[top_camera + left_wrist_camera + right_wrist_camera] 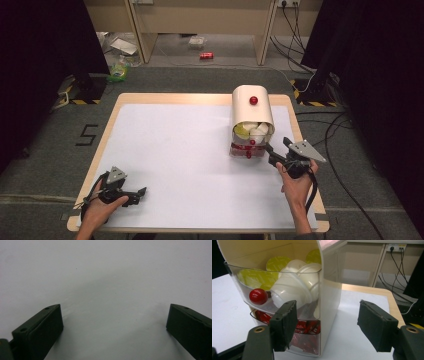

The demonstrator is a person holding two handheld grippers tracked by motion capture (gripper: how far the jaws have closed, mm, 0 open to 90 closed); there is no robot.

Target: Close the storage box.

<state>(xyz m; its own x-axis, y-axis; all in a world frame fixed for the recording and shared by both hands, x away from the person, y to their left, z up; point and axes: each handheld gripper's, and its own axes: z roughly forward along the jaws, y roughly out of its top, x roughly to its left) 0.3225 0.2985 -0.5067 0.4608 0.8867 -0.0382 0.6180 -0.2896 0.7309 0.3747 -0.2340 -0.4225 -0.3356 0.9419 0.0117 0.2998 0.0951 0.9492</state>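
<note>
A cream dispenser box (252, 107) stands at the far right of the white table (175, 150), with a red knob (253, 100) on its curved top. Its clear upper drawer (287, 277) holds white capsules (292, 290) with yellow-green lids and carries a red knob (258, 296). The lower drawer (307, 332) holds red packets. My right gripper (276, 144) hovers just right of the box's front, its jaws apart around the front right corner (327, 306) without touching it. Near the table's front left, my left gripper (140, 195) is open over bare table (113, 312).
The table's wooden rim (295, 115) runs close behind the right gripper. On the floor beyond lie a red can (206, 55), some litter (120, 70) and cables (295, 25). Dark curtains hang at both sides.
</note>
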